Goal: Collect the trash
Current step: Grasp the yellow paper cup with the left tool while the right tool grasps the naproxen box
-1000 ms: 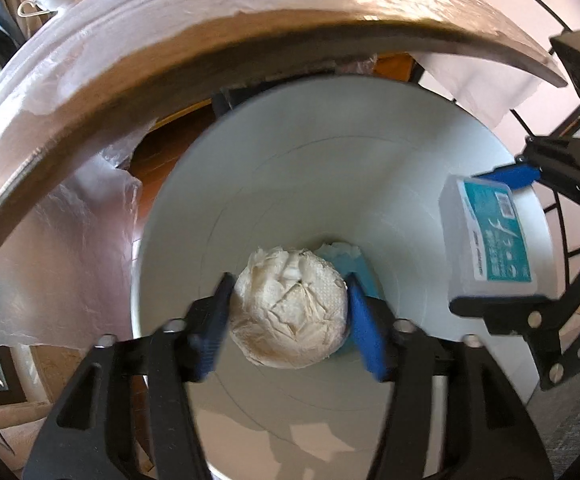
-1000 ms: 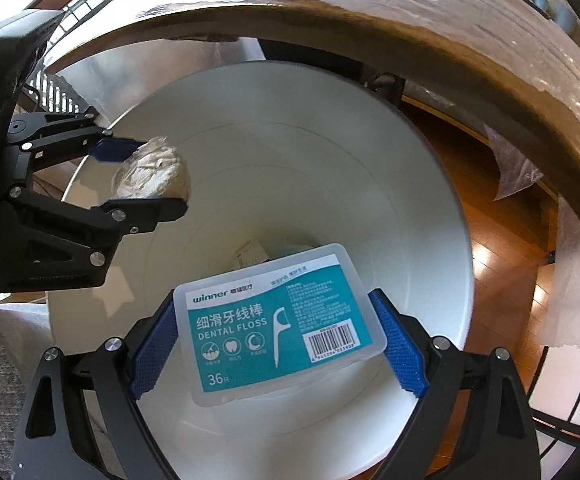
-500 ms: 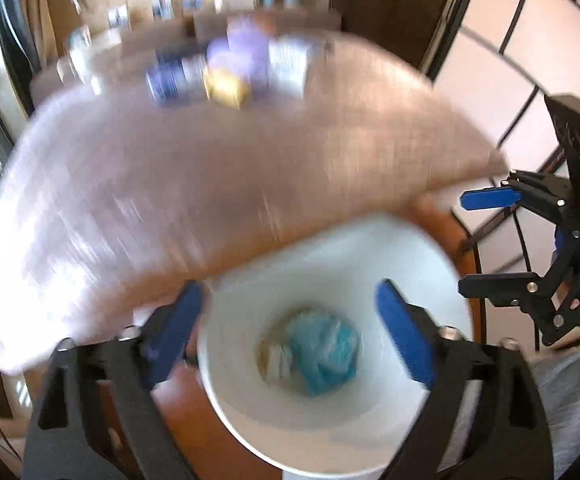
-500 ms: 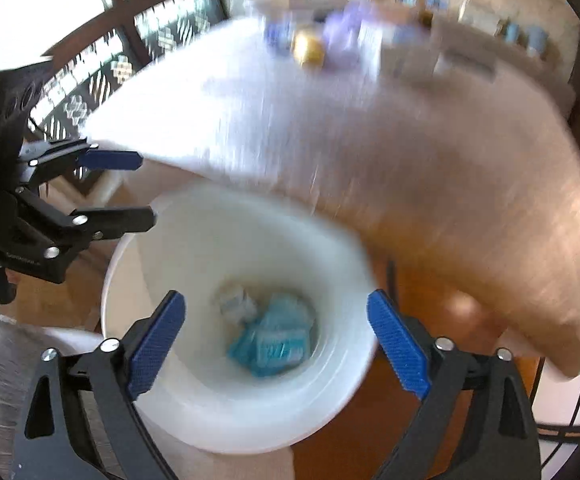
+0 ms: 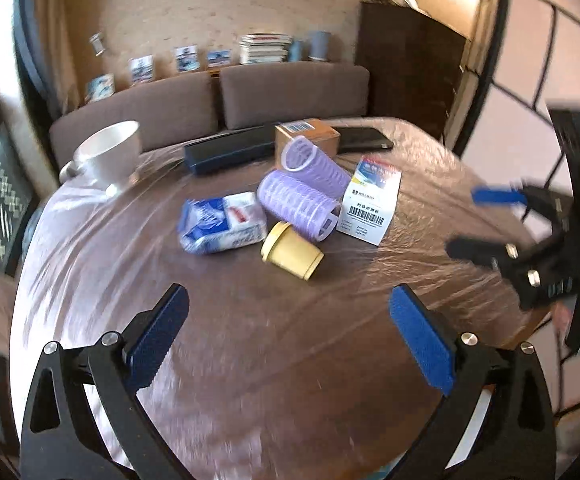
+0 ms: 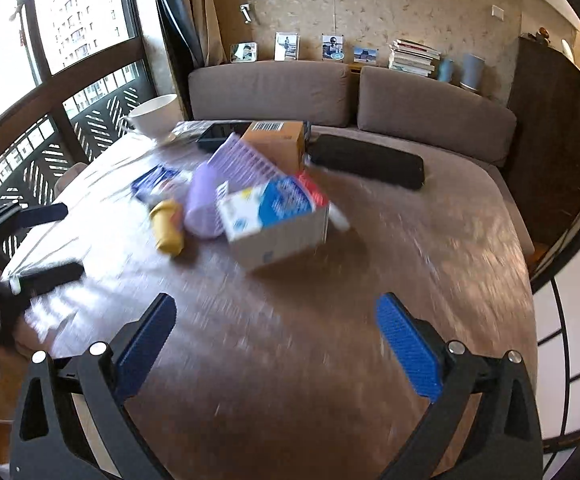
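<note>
A heap of litter lies mid-table: a blue-and-white packet, purple hair rollers, a yellow cup on its side and a white barcode box. My left gripper hangs over the near part of the table, short of the heap; its jaws are opening and nothing is between them. My right gripper stands open and empty, also short of the heap, with the white box straight ahead. Each gripper shows in the other's view: the right gripper and the left gripper.
The round table is covered in clear film. At its far side stand a white cup, a cardboard box, a dark long case and a flat black case. A brown sofa runs behind.
Both grippers let go of their loads, the tissue ball and the dental floss box, over the white bin, opened wide, and rose from below the table edge to above the tabletop.
</note>
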A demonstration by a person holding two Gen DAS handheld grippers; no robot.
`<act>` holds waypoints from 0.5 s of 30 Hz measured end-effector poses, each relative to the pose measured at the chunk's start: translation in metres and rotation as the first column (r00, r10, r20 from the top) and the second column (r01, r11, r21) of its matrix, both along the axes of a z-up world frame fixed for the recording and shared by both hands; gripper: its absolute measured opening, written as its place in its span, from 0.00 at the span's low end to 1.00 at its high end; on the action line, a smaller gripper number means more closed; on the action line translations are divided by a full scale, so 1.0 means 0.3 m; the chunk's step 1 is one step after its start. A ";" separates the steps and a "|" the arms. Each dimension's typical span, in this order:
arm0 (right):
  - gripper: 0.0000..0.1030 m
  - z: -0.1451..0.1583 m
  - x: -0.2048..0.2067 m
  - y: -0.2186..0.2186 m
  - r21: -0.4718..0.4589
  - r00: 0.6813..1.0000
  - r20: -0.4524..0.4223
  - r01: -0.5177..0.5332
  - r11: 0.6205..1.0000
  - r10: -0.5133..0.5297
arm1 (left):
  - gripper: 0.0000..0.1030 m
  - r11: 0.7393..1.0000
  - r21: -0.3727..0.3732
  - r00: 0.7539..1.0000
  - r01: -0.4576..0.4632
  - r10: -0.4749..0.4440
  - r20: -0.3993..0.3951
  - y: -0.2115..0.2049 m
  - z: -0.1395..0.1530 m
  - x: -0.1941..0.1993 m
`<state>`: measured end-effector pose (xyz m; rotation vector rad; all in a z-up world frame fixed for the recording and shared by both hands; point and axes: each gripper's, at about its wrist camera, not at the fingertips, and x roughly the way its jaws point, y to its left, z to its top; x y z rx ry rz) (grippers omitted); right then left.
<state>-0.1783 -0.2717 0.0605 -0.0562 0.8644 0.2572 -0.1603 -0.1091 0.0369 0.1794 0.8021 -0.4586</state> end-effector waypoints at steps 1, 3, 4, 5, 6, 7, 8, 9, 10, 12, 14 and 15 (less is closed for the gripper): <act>0.96 -0.007 0.032 0.003 -0.017 1.000 0.001 -0.009 1.000 0.009 | 0.98 0.999 0.028 1.000 0.020 -0.020 -0.004 -0.012 -0.014 0.023; 0.96 -0.032 0.089 0.016 -0.039 1.000 -0.005 -0.029 0.999 0.029 | 0.98 0.996 0.073 0.998 0.060 -0.058 -0.022 -0.031 -0.048 0.057; 0.96 -0.043 0.116 0.019 -0.048 0.999 -0.009 -0.042 0.998 0.041 | 0.98 0.994 0.082 0.997 0.075 -0.073 -0.027 -0.039 -0.062 0.073; 0.96 -0.052 0.132 0.023 -0.054 0.999 -0.014 -0.052 0.997 0.051 | 0.98 0.993 0.087 0.996 0.084 -0.081 -0.033 -0.037 -0.065 0.077; 0.96 -0.057 0.149 0.027 -0.061 0.998 -0.016 -0.059 0.996 0.058 | 0.98 0.991 0.092 0.995 0.095 -0.092 -0.041 -0.041 -0.076 0.095; 0.96 -0.065 0.169 0.032 -0.072 0.997 -0.017 -0.072 0.995 0.071 | 0.98 0.990 0.096 0.994 0.106 -0.102 -0.046 -0.044 -0.085 0.110; 0.96 -0.071 0.183 0.041 -0.079 0.996 -0.018 -0.085 0.993 0.084 | 0.98 0.989 0.096 0.993 0.115 -0.110 -0.049 -0.046 -0.091 0.122; 0.96 -0.077 0.198 0.048 -0.086 0.995 -0.021 -0.100 0.991 0.098 | 0.98 0.988 0.094 0.991 0.123 -0.118 -0.056 -0.047 -0.100 0.134; 0.96 -0.085 0.216 0.057 -0.091 0.993 -0.023 -0.119 0.989 0.117 | 0.98 0.987 0.092 0.991 0.128 -0.123 -0.060 -0.048 -0.100 0.134; 0.96 -0.094 0.235 0.072 -0.100 0.989 -0.026 -0.148 0.984 0.146 | 0.93 0.986 0.083 0.987 0.145 -0.139 -0.075 -0.051 -0.113 0.158; 0.96 -0.103 0.255 0.087 -0.114 0.984 -0.029 -0.176 0.978 0.174 | 0.87 0.984 0.074 0.984 0.163 -0.156 -0.092 -0.055 -0.123 0.177; 0.96 -0.107 0.264 0.093 -0.117 0.983 -0.031 -0.185 0.976 0.182 | 0.83 0.982 0.067 0.981 0.174 -0.167 -0.099 -0.058 -0.127 0.183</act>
